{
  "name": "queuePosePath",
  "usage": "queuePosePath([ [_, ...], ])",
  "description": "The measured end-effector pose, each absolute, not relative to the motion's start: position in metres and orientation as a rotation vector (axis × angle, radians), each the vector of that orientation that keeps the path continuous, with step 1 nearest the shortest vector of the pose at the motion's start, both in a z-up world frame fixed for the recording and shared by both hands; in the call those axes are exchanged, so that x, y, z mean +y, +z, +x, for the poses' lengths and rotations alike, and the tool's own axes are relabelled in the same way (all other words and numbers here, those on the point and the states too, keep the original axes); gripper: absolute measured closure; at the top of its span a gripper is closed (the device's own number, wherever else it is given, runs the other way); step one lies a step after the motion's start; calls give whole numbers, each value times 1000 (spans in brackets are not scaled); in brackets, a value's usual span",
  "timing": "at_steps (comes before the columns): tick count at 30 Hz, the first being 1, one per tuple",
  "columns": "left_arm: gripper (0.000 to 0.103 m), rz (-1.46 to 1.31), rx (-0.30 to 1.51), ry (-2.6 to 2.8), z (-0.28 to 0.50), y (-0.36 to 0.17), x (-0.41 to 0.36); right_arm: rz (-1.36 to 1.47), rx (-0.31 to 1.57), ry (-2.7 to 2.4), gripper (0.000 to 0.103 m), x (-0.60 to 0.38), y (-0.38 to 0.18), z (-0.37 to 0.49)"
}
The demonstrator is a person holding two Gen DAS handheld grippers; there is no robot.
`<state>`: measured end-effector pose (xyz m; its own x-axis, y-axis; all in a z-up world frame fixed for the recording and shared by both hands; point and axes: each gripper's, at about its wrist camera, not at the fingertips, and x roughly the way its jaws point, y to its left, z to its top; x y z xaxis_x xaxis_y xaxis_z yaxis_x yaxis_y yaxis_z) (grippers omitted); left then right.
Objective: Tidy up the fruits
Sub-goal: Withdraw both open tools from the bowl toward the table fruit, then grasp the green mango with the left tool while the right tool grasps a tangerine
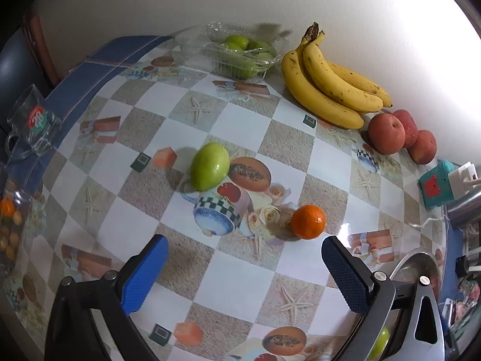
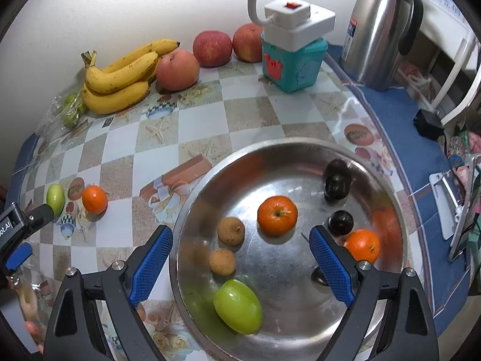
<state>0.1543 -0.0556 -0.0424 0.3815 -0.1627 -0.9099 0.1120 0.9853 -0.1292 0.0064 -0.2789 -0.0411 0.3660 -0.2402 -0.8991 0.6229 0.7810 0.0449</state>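
Through the left wrist camera I have my left gripper [image 1: 245, 266] over the patterned tabletop [image 1: 300, 138], its blue pads spread wide with nothing between them. Just ahead of the right pad a loose orange [image 1: 308, 221] sits on the cloth, not touching it. Further out and to the left lies a loose green fruit [image 1: 209, 166], well apart from the orange. Along the wall at the far edge I see a clear plastic tray [image 1: 231, 51] with more green fruits in it, then a bunch of bananas [image 1: 327, 84] just beside it, then three red apples [image 1: 399, 135] huddled together. A glass mug [image 1: 33, 123] stands at the left edge. The rim of a steel bowl [image 1: 421, 261] shows at lower right, behind the right finger.

Through the right wrist camera my right gripper [image 2: 240, 263] hangs over the steel bowl [image 2: 210, 180], pads wide apart and gripping nothing. Inside the bowl I count a green fruit [image 2: 239, 306] nearest me, two small brown fruits [image 2: 231, 231] left of centre, an orange [image 2: 277, 215] in the middle, a second orange [image 2: 362, 245] behind the right pad, and two dark round fruits [image 2: 340, 222] toward the right wall. On the tabletop left of the bowl, the loose orange [image 2: 94, 199] and the loose green fruit [image 2: 55, 199] lie close together, with the other gripper's black body at the frame's left edge near them. Bananas [image 2: 120, 78] and apples [image 2: 192, 57] line the wall; a teal box [image 2: 290, 66] carries a white power strip [image 2: 297, 19], and a steel flask [image 2: 381, 30] stands to its right.
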Motion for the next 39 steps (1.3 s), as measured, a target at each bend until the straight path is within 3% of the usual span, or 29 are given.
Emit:
queuePosePath([
  [31,2,-103,1140,-206,198,-34,-7,402,930,-350,10,-213,-26,65],
  [39,10,-39,1145,-260,227,-26,-14,423,966,-275,11,-199,-39,93],
])
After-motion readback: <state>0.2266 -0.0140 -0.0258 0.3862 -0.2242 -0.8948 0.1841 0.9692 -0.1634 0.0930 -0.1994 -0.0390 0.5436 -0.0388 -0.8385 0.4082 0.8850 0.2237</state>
